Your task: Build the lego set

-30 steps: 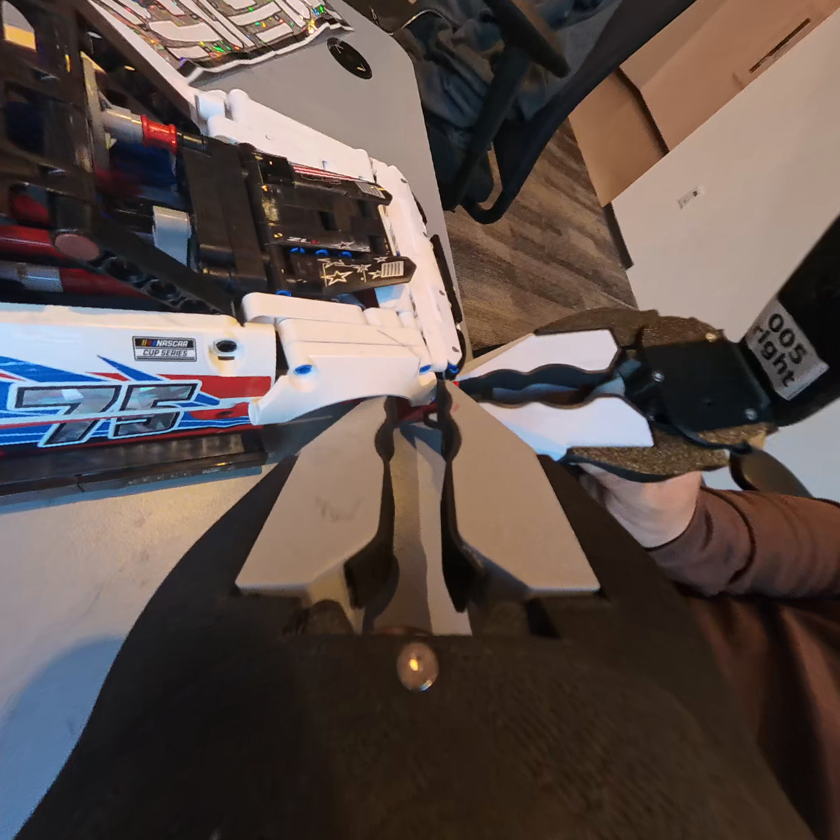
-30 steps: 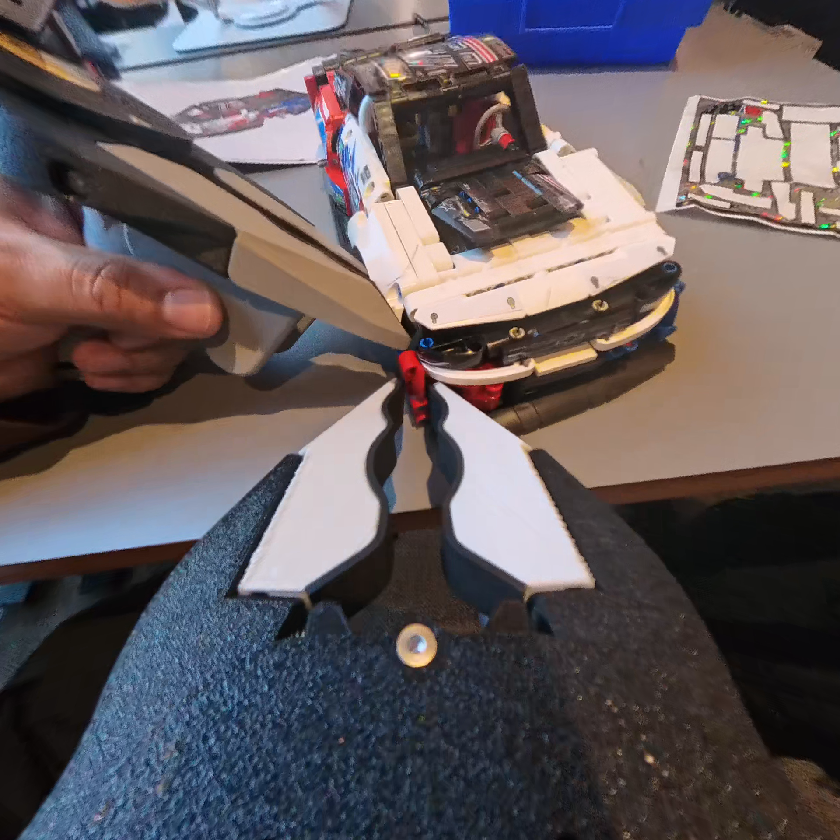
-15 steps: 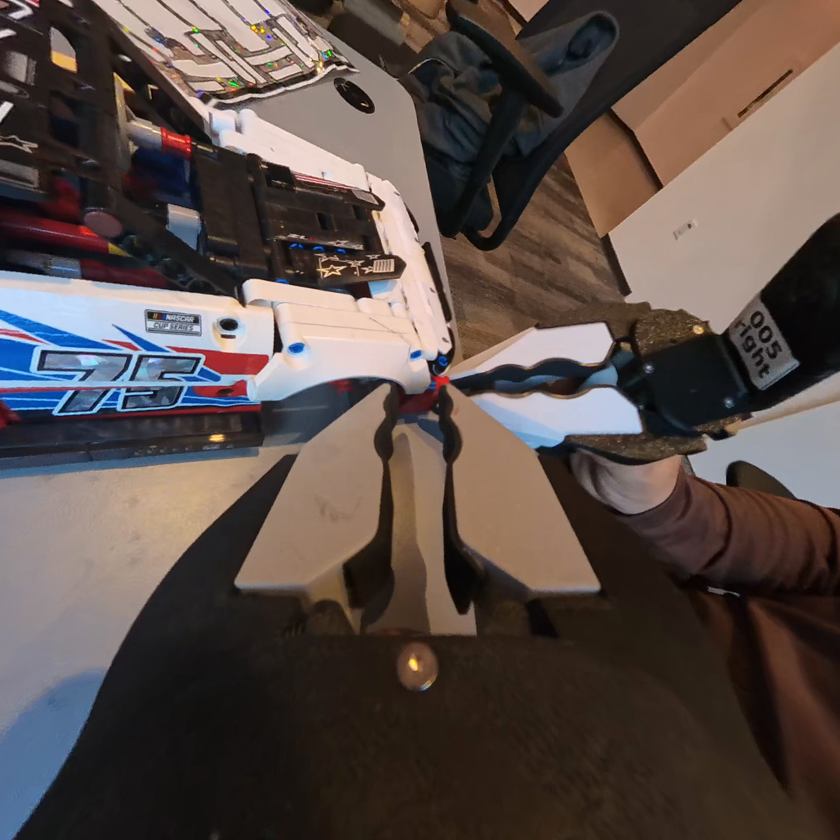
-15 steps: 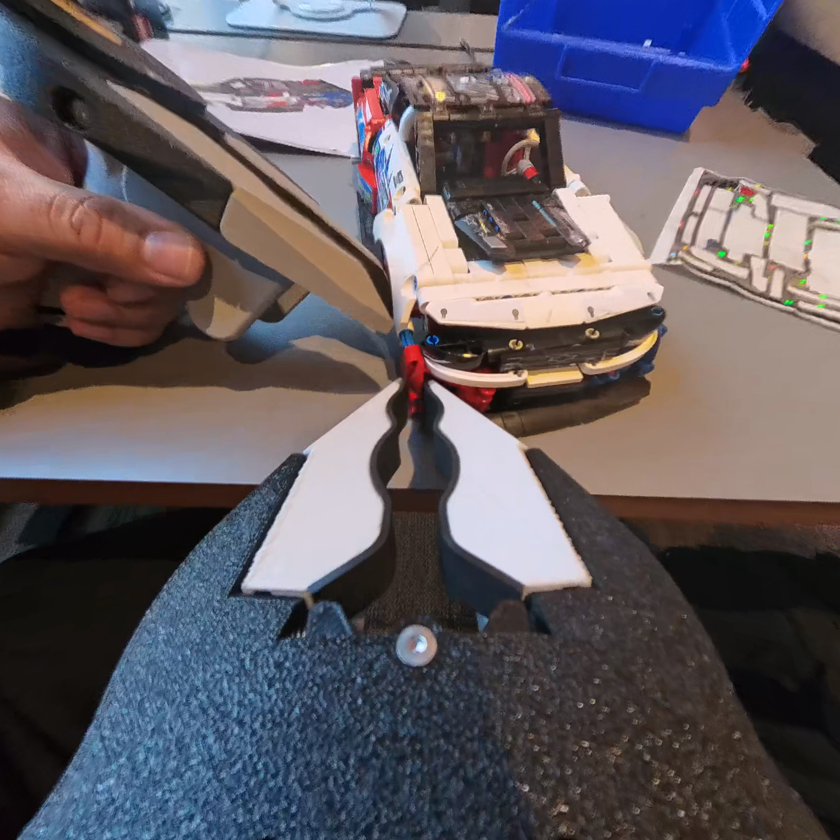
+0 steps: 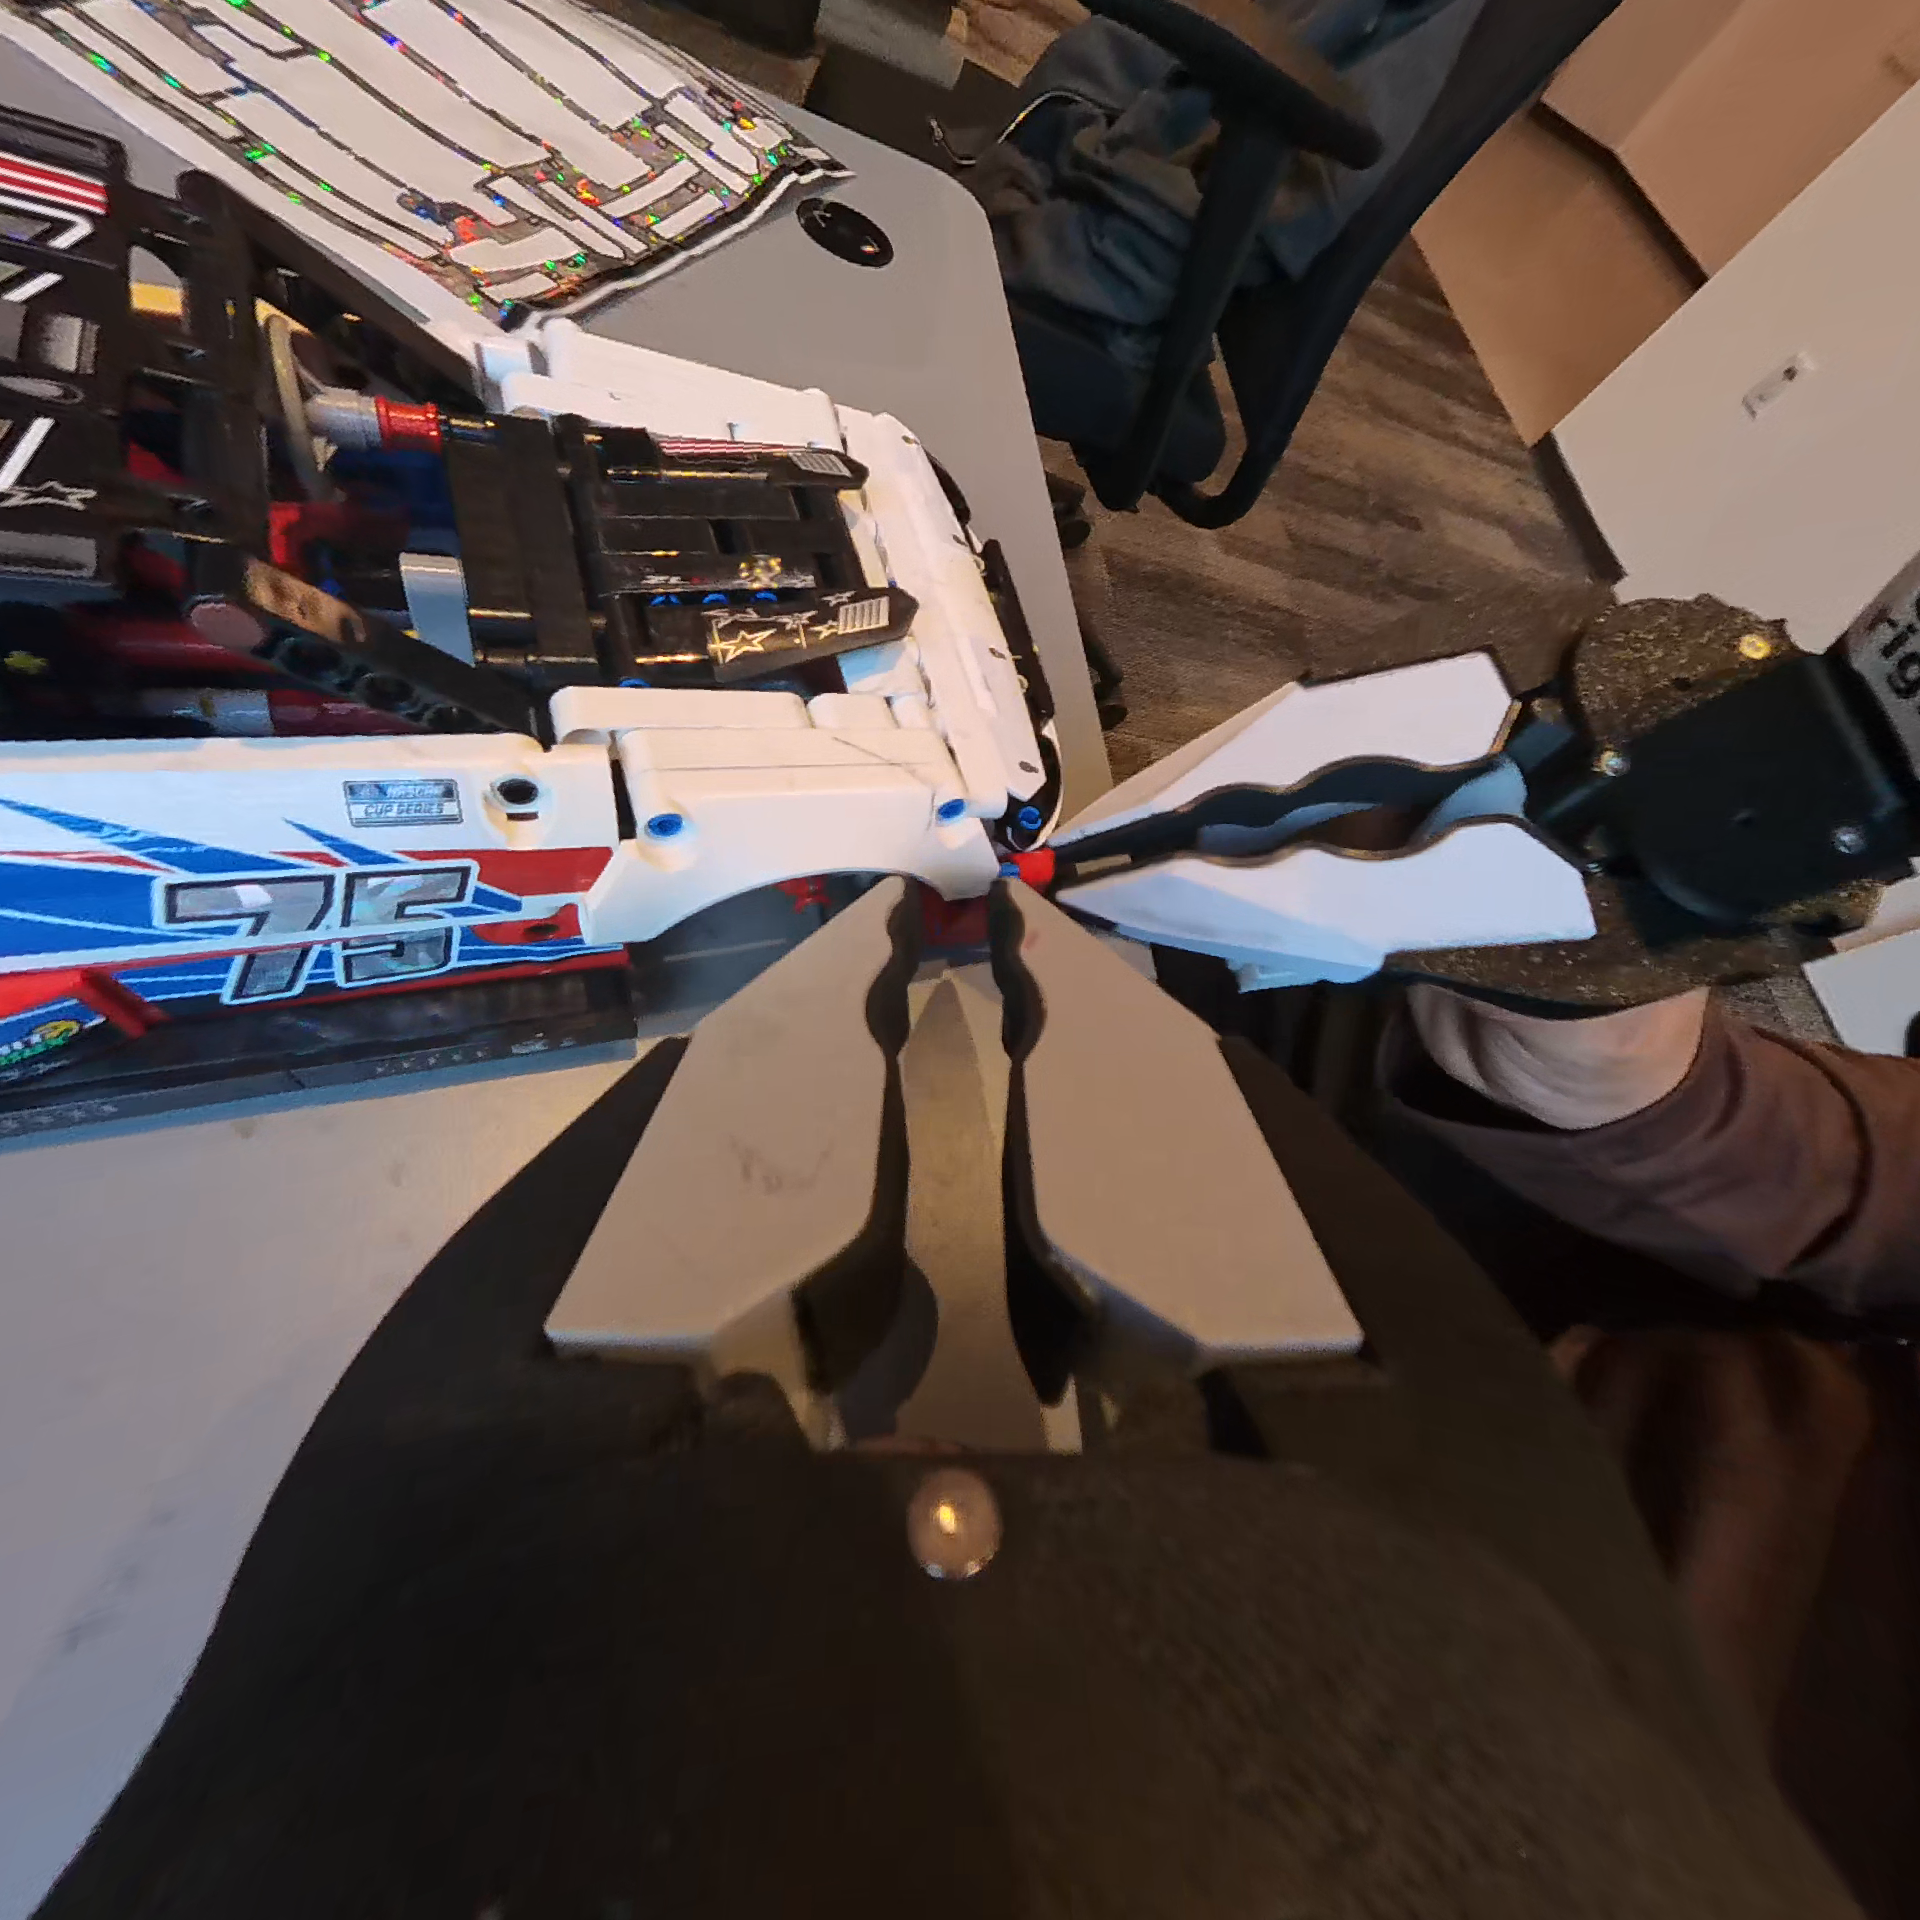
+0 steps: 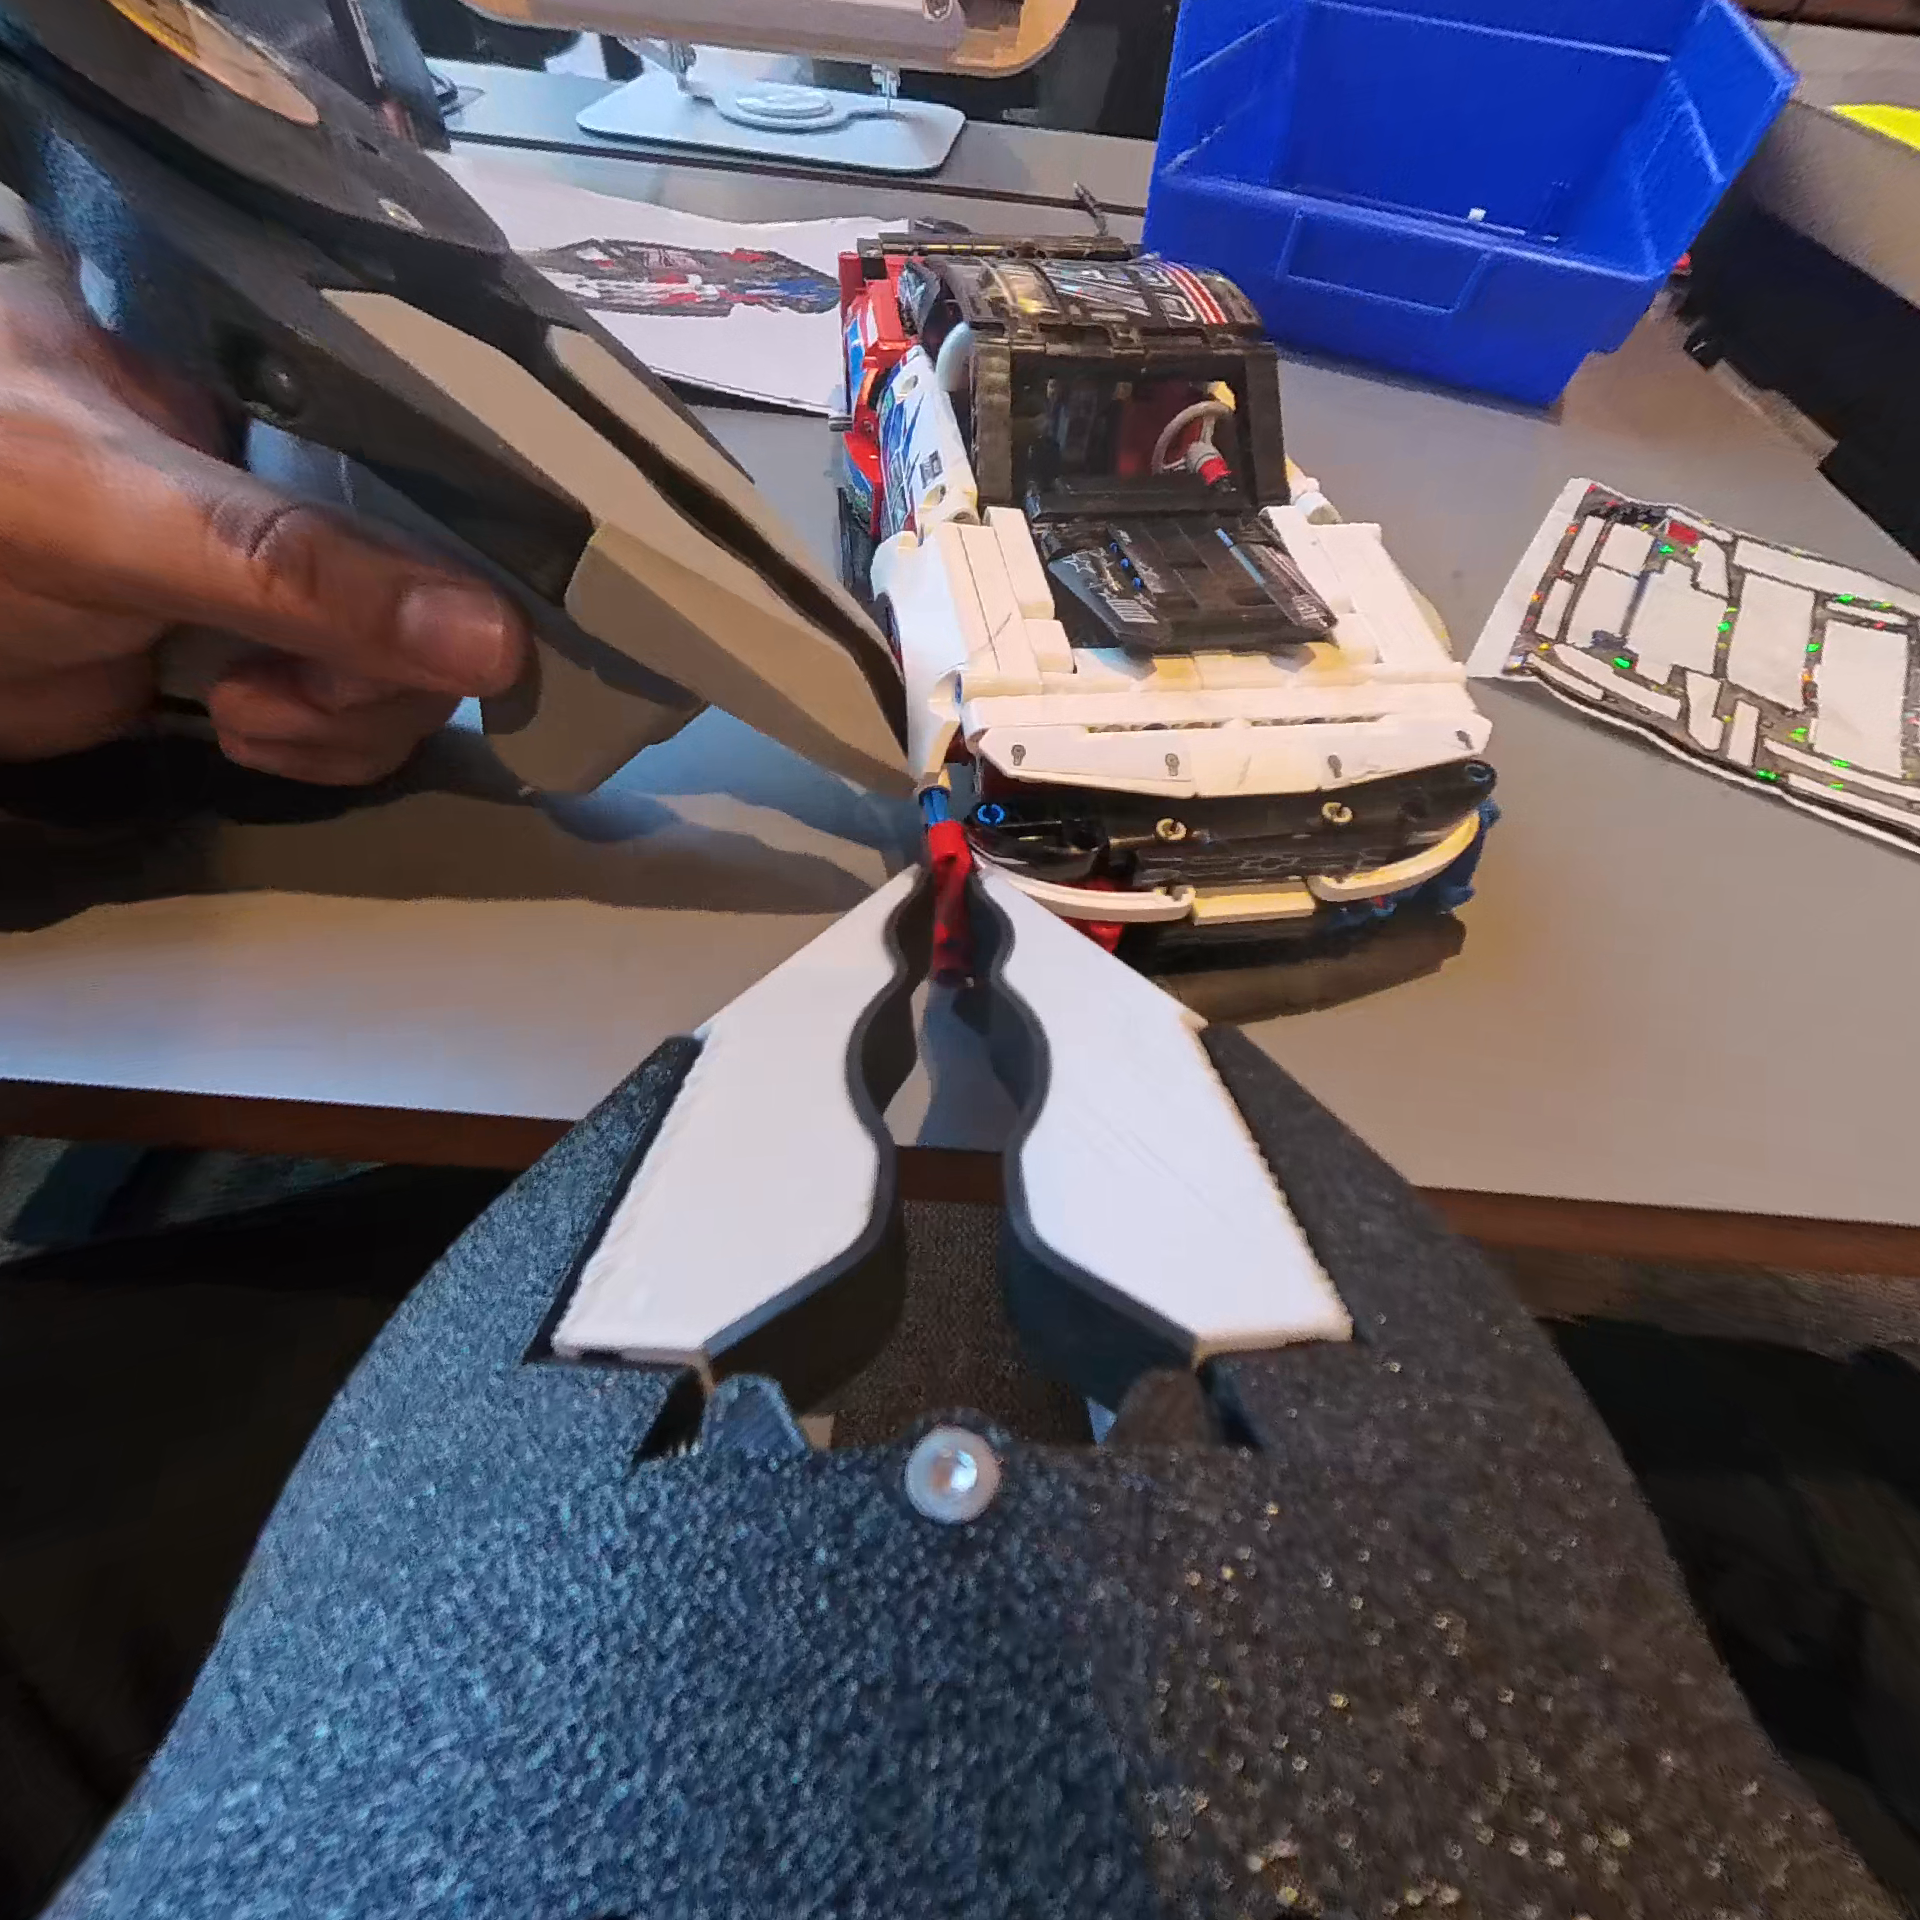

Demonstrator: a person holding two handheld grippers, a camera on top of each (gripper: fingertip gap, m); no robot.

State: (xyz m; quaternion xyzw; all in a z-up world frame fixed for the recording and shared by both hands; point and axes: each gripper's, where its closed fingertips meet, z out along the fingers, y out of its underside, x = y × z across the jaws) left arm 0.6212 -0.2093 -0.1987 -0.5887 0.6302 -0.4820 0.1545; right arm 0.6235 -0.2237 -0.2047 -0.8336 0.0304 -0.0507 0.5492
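Up front, right gripper (image 6: 948, 899) jaws pinching red piece (image 6: 945, 914) at car (image 6: 1143, 644) corner; left gripper (image 5: 951, 899) jaws slightly spread, tips hidden.

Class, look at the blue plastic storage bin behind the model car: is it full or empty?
Cannot tell fully. The blue plastic storage bin shows only bare blue inner walls in the right wrist view, but its floor is hidden behind the front lip.

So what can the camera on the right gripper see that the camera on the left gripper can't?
Only the right wrist view shows the blue bin, the car's front bumper head-on, and the hand holding the left gripper.

Only the left wrist view shows the car's striped side panel, the office chair and the cardboard boxes.

Both show the lego car, the sticker sheet, and the right gripper shut on a small red piece at the car's front corner.
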